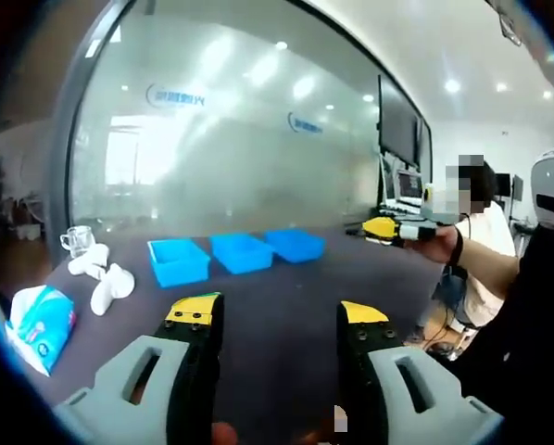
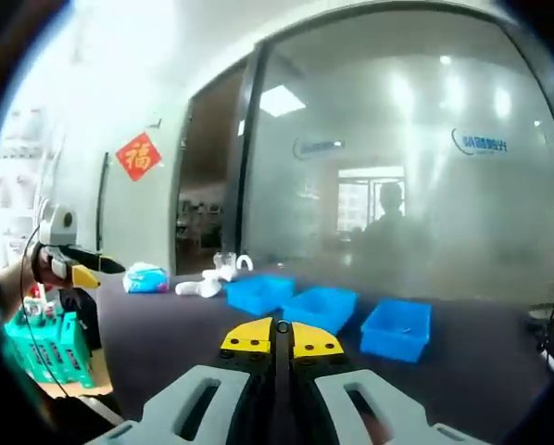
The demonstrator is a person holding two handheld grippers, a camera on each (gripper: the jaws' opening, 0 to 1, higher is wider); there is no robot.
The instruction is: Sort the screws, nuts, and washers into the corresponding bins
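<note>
Right now, in the left gripper view, I'm holding the left gripper point(image 1: 279, 320) with its jaws wide apart and empty above the dark desk point(image 1: 286, 297), and the three blue bins point(image 1: 240, 252) are lying ahead in a row running left to right, with a tissue pack point(image 1: 38, 324) and white pieces point(image 1: 106, 278) off to the left. In the right gripper view, I'm keeping the right gripper point(image 2: 281, 336) with its jaws pressed together, seemingly on nothing, the bins just beyond its tips; I can't make out any screws, nuts or washers.

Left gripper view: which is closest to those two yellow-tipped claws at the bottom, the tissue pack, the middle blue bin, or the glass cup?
1. Tissue pack, low at the left table edge.
2. Middle blue bin, ahead at centre.
3. Glass cup, back left, near the glass wall.
</note>
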